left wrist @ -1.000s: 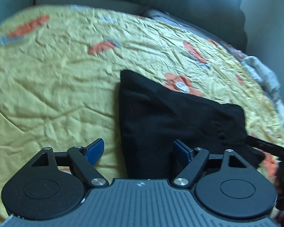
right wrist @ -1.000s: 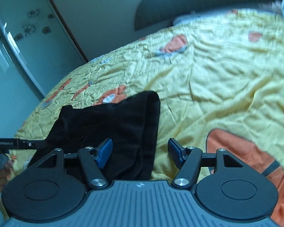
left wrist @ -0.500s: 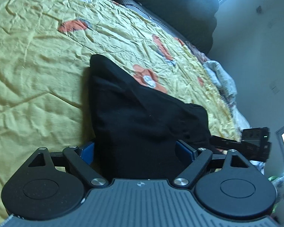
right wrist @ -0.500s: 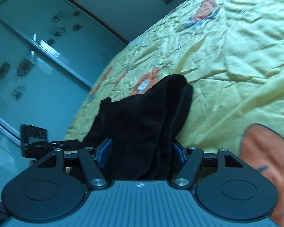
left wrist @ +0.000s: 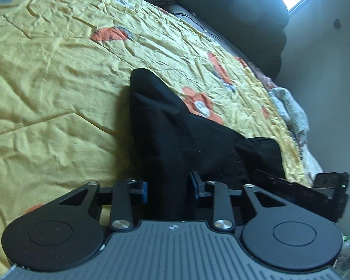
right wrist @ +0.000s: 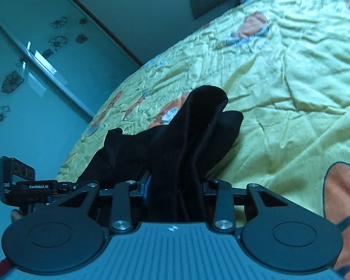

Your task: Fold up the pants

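1. Closing on the near edge of the black pants [left wrist: 175, 135], the left gripper [left wrist: 168, 187] has cloth bunched between its blue pads, jaws narrow.
2. The right gripper [right wrist: 175, 186] is likewise closing on folded layers of the pants [right wrist: 186, 140] (its far pad is hidden by cloth).
3. The garment lies on the yellow floral bedspread [left wrist: 58, 93], long axis running away from both grippers.
4. Both hands stand at the same near end, side by side; the free end lies ahead, so the fold likely carries forward.
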`<state>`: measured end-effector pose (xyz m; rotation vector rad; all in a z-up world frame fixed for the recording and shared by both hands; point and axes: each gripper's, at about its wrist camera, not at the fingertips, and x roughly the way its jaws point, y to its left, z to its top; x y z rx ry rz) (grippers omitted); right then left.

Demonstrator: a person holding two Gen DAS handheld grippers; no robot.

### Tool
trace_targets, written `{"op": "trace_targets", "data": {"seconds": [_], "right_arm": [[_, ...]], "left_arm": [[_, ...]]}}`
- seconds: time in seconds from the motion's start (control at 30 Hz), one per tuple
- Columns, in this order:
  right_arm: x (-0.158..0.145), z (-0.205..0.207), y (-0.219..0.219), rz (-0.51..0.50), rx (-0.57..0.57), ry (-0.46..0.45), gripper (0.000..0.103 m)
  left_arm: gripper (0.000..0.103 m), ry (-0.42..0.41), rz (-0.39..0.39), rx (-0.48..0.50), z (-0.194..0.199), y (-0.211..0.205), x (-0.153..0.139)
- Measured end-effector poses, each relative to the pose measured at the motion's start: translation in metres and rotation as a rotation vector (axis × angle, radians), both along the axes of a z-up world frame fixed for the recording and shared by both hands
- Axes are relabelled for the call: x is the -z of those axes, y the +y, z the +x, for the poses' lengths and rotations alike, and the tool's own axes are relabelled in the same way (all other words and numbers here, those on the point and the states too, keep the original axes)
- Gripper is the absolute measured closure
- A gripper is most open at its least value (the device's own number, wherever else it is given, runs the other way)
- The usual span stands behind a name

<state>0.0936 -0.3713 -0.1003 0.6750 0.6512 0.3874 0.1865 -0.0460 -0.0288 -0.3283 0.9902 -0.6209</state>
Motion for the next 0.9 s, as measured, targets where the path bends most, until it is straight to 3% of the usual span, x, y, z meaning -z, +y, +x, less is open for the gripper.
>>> {"op": "trace_targets", "data": {"seconds": [0.07,0.27,0.37,0.9], "right_arm": [[-0.006,-0.005,0.008,-0.034,0.026,-0.015,0.070],[-0.024,-0.015,0.043,-0.262,0.108,-0.060,0.070],[-0.028,-0.020,0.053,-0.318,0.141,-0.073,0.071],[-0.065,-0.014,0.072,-0.335,0.127,-0.140,0.073]], "left_arm": [[0.076,-0.041,0.051,-0.004,-0.007,-0.005,-0.005],[0.080,-0.227,0.287,-0.003,-0.036,-0.039,-0.024],[0.081,-0.295,0.367,0.000,-0.048,-0.052,-0.030],[0.081,-0.387,0.378,-0.031,-0.051,-0.040,-0.061]]}}
